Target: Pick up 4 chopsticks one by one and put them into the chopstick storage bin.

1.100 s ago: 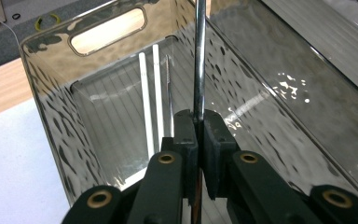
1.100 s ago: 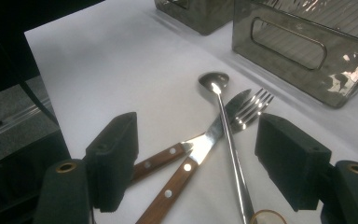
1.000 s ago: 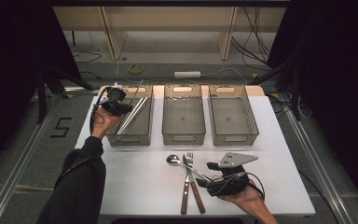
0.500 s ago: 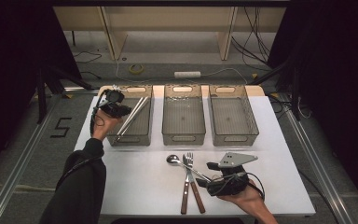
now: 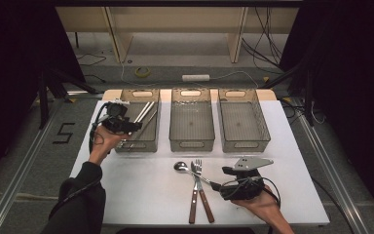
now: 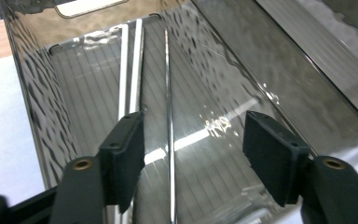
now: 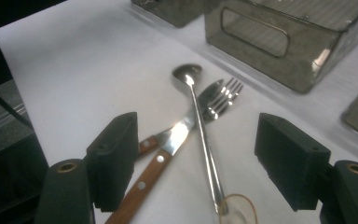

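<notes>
Jaws of the left gripper (image 6: pixel 193 154) stand apart over the left tray (image 5: pixel 148 141), having just been opening; a thin metal rod (image 6: pixel 169 140) lies between them on the tray floor, untouched by either pad, and it reads as freshly let go there. Two more flat metal pieces (image 6: pixel 131 70) lie beyond the near jaw, lengthwise along the tray, which suggests that this tray collects one kind of utensil. Jaws of the right gripper (image 7: pixel 205 163) also stand apart and hold nothing, hovering low over the bench (image 7: pixel 74 70). Ahead of and between them lies a crossed heap: spoon (image 7: pixel 198 121) on top, bowl away from the jaws; fork (image 7: pixel 223 95) and wooden-handled knife (image 7: pixel 161 163) beneath. That gripper appears lined up on this heap for the next pick. Middle tray (image 5: pixel 191 141) and right tray (image 5: pixel 243 141) show nothing inside, likely reserved for other kinds. Rod ends are cut off at the frame edge, so its type cannot be told; a clear round item (image 7: pixel 237 207) at the spoon's handle end is hard to identify.
</notes>
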The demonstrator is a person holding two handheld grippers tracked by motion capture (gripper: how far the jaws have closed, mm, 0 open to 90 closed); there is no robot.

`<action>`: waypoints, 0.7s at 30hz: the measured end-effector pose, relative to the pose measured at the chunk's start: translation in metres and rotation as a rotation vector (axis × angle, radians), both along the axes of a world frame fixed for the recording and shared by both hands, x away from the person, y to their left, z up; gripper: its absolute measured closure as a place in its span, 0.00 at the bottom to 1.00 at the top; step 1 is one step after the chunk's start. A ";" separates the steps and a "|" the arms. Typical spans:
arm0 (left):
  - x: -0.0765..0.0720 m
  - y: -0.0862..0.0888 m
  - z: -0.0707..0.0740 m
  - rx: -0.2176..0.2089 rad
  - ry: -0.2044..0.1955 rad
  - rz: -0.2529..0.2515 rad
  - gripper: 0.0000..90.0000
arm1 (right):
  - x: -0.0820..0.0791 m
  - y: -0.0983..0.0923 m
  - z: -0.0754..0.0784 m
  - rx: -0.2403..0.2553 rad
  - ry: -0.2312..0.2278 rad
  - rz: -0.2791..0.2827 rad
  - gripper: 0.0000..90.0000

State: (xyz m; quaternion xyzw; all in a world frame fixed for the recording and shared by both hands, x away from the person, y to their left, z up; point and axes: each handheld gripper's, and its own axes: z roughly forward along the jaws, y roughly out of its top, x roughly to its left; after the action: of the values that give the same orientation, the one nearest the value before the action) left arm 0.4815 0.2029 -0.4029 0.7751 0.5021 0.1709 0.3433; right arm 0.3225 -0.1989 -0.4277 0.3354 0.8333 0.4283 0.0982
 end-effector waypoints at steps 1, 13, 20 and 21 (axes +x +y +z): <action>-0.006 0.001 -0.001 -0.023 -0.011 0.003 0.39 | 0.001 -0.001 -0.001 -0.003 0.002 -0.010 0.36; -0.048 -0.004 -0.006 -0.106 -0.072 -0.054 0.30 | 0.007 -0.004 -0.007 -0.052 0.025 -0.024 0.38; -0.060 -0.005 -0.005 -0.170 -0.103 -0.061 0.27 | 0.007 -0.004 -0.010 -0.066 0.051 -0.016 0.38; -0.063 -0.006 -0.005 -0.165 -0.107 -0.071 0.27 | 0.007 -0.003 -0.010 -0.067 0.050 -0.012 0.38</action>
State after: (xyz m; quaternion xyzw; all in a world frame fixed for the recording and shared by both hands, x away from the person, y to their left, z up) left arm 0.4189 0.1973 -0.4079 0.7514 0.4678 0.1579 0.4378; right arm 0.3298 -0.2023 -0.4376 0.3477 0.8473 0.3909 0.0913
